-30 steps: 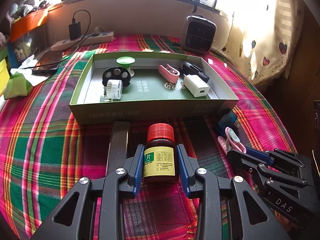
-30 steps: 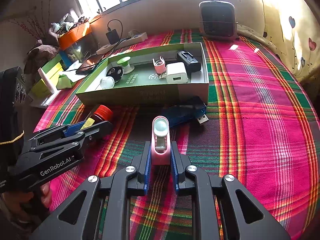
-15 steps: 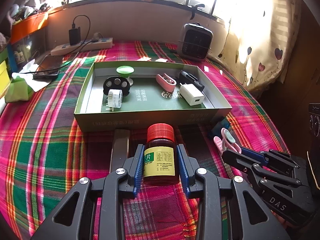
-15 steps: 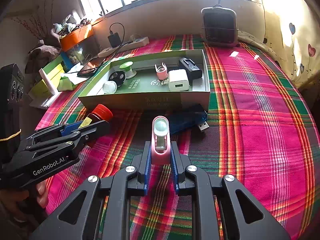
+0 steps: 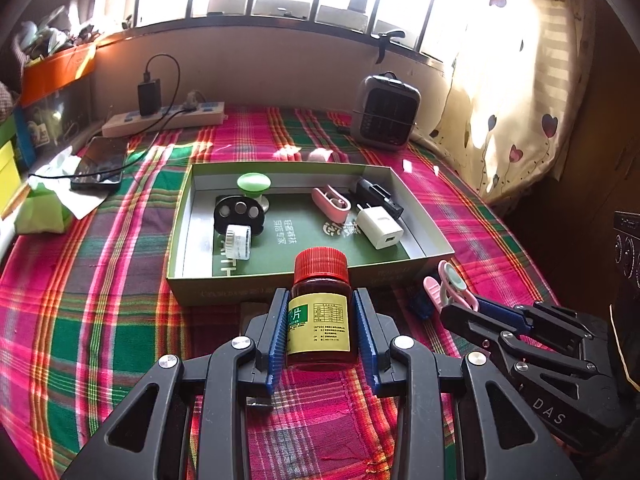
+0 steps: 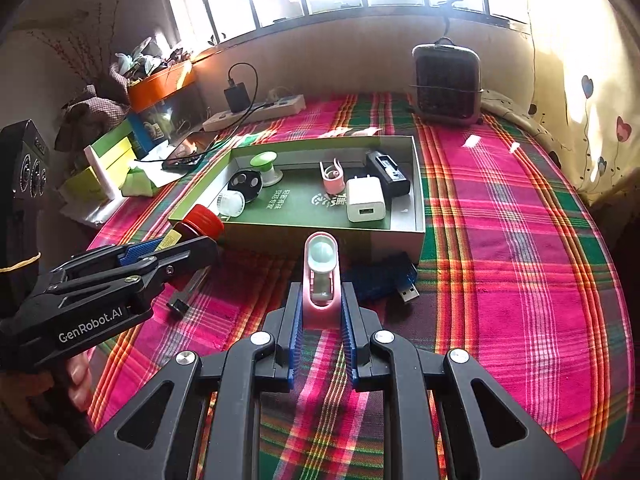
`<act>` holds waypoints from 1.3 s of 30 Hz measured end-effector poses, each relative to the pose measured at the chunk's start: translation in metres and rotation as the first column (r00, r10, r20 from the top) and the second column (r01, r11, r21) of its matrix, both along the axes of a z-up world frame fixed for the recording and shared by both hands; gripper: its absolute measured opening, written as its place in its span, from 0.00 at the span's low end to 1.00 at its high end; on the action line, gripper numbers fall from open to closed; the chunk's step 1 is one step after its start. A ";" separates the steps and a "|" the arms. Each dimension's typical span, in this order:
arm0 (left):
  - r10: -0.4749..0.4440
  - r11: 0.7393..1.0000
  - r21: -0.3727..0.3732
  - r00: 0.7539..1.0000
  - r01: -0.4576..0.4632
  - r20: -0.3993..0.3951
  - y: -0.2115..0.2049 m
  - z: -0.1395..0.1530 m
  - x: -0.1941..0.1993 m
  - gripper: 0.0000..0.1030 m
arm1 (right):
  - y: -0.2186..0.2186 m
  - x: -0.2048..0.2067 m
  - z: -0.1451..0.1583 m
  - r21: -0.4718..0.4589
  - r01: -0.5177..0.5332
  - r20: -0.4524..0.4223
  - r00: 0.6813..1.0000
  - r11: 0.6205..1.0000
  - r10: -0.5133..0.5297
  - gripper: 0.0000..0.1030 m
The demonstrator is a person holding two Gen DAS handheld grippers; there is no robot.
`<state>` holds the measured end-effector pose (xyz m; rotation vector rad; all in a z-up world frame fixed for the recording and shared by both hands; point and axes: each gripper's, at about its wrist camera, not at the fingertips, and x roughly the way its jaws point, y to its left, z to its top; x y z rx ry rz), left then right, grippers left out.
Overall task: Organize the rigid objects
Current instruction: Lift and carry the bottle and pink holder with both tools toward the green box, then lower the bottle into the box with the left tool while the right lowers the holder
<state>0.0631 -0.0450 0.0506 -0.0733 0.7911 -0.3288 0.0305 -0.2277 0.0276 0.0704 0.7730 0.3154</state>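
Two grippers working side by side above a plaid tablecloth (image 6: 520, 240), each clamping one item. Left gripper (image 5: 322, 332) squeezing an amber pill bottle (image 5: 320, 320) with a red cap and yellow label, both blue pads pressing against its sides; bottle standing upright between the fingers, just near of the green box (image 5: 200, 296) and hanging over its near wall. Right gripper (image 6: 322, 320) pinching the lower end of a pink clip (image 6: 321, 276) with a pale green round pad, clip pointing away toward the box's near wall. Sitting inside the box, from left to right: a small clear jar (image 5: 238, 242) lying on its side, a black disc with round holes (image 5: 239, 216), a green-topped spool (image 5: 252, 188), a second pink clip (image 5: 330, 204), a white charger (image 5: 378, 226), and a black charger (image 5: 378, 196) at the far right corner. Lying on the cloth just right of the held clip, touching the box's near right corner: a blue translucent USB device (image 6: 384, 276). Resting near the left gripper: a small black piece (image 6: 178, 306). Standing far behind the box: a small heater (image 6: 446, 84) to the right, a power strip (image 6: 256, 112) and a phone (image 5: 98, 164) to the left.
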 end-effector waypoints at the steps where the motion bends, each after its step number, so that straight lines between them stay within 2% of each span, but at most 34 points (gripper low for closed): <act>1: -0.002 1.000 -0.008 1.000 0.002 -0.001 0.001 0.001 0.002 0.30 | 0.001 0.001 0.002 -0.001 -0.002 0.003 1.000 1.000 0.002 0.18; 4: -0.009 0.999 -0.033 1.000 0.009 -0.011 0.005 0.005 0.010 0.30 | 0.004 0.006 0.006 -0.002 -0.004 0.010 1.000 1.000 0.004 0.18; 19: -0.018 0.999 -0.050 1.000 0.017 -0.025 0.011 0.010 0.057 0.30 | 0.017 0.047 0.016 -0.019 -0.021 0.013 1.000 1.000 0.021 0.18; 24: -0.028 0.997 -0.067 0.999 0.026 -0.036 0.009 0.009 0.075 0.30 | 0.020 0.066 0.011 -0.022 -0.020 -0.015 1.000 1.000 0.020 0.18; 39: -0.048 0.998 -0.037 0.995 0.045 -0.084 -0.006 -0.011 0.122 0.30 | 0.029 0.102 -0.012 -0.036 -0.057 -0.092 0.994 0.998 0.053 0.18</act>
